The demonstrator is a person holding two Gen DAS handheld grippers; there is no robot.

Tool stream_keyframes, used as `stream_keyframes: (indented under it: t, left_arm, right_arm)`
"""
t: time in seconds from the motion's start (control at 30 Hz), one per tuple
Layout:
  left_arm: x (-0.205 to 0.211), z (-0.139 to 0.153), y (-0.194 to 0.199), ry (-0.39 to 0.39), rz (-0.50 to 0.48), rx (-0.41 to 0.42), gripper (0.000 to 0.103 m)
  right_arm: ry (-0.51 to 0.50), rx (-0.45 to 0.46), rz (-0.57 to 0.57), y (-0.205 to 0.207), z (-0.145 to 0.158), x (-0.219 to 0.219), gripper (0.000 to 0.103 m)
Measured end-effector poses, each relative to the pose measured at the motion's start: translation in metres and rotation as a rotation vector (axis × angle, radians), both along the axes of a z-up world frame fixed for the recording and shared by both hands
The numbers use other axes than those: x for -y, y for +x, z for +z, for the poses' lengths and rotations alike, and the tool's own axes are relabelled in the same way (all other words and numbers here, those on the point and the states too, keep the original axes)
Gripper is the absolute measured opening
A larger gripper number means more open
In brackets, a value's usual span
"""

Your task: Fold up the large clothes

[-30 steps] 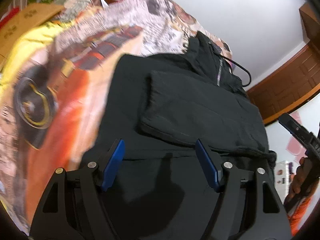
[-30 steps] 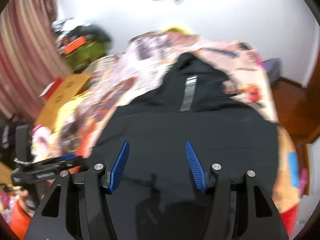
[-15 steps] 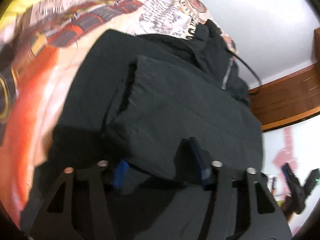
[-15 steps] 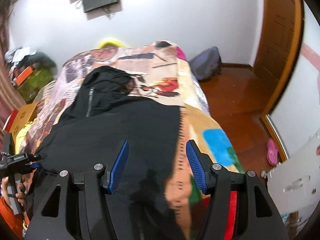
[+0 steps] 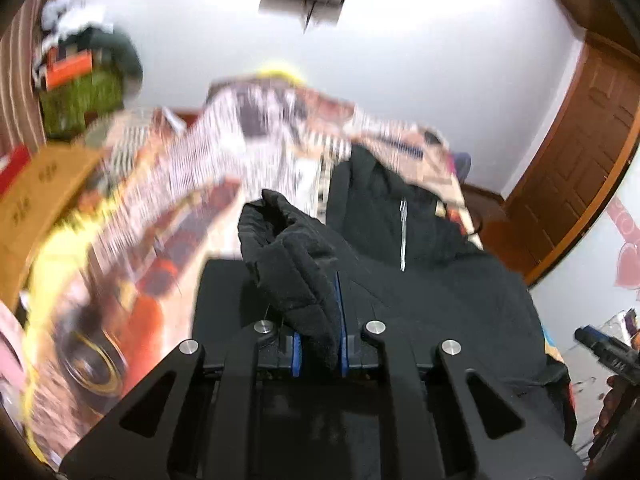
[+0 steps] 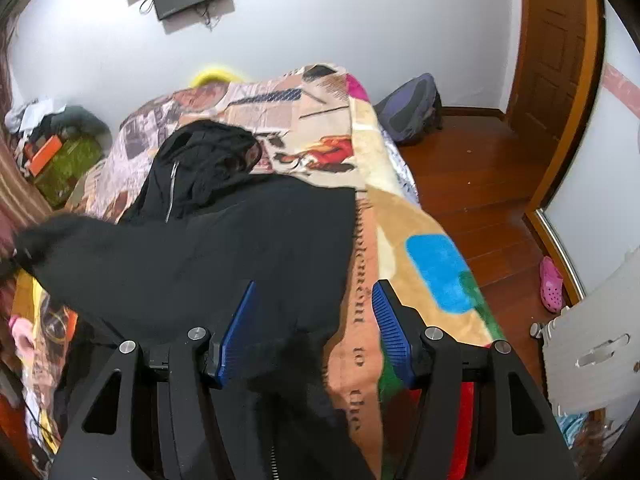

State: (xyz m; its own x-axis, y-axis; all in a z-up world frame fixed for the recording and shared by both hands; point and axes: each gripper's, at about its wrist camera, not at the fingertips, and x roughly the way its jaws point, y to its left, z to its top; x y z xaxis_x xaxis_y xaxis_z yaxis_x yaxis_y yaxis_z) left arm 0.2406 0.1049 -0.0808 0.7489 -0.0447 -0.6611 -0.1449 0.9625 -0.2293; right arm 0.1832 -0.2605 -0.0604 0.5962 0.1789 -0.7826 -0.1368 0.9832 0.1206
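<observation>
A black zip hoodie (image 6: pixel 224 248) lies spread on a bed with a printed blanket (image 6: pixel 400 220), its hood (image 6: pixel 208 152) toward the far wall. My left gripper (image 5: pixel 318 304) has its jaws closing, and a bunched sleeve (image 5: pixel 288 248) of the hoodie is pinched between its blue pads and lifted off the body (image 5: pixel 420 280). The raised sleeve shows blurred at the left of the right wrist view (image 6: pixel 44 236). My right gripper (image 6: pixel 314 296) stands open over the hoodie's right edge, with nothing pressed between its pads. A hand holds it at the right edge of the left wrist view (image 5: pixel 604 350).
A cardboard box (image 5: pixel 36 192) and a heap of belongings (image 6: pixel 60 152) sit left of the bed. On the wooden floor (image 6: pixel 480 184) to the right are a backpack (image 6: pixel 412 108) and a pink shoe (image 6: pixel 551 284). A wooden door (image 6: pixel 556 40) stands beyond.
The left gripper went from open over the folded sleeve to closed on it and rose, lifting the sleeve. The right gripper swung to the hoodie's right edge, then held still.
</observation>
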Motion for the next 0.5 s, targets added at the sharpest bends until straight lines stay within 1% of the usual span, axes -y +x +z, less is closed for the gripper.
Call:
stream_keyframes:
  t: [0.07, 0.17, 0.27, 0.4, 0.5]
  left_arm:
    - [-0.001, 0.009, -0.003, 0.020, -0.004, 0.028, 0.013]
    - [-0.001, 0.004, -0.002, 0.063, -0.004, 0.018, 0.013]
    - [-0.003, -0.016, -0.003, 0.091, 0.000, -0.034, 0.013]
    - [-0.010, -0.057, -0.007, 0.080, -0.003, -0.145, 0.015]
    - [-0.016, -0.088, -0.009, 0.068, -0.016, -0.229, 0.022]
  right_arm:
    - [-0.011, -0.013, 0.018, -0.002, -0.005, -0.006, 0.055]
    - [-0.029, -0.029, 0.046, -0.003, -0.011, -0.014, 0.055]
    - [-0.042, -0.052, 0.070, -0.005, -0.018, -0.021, 0.055]
    - [-0.052, -0.087, 0.089, -0.008, -0.029, -0.027, 0.055]
    - [-0.058, -0.108, 0.095, -0.009, -0.035, -0.028, 0.055]
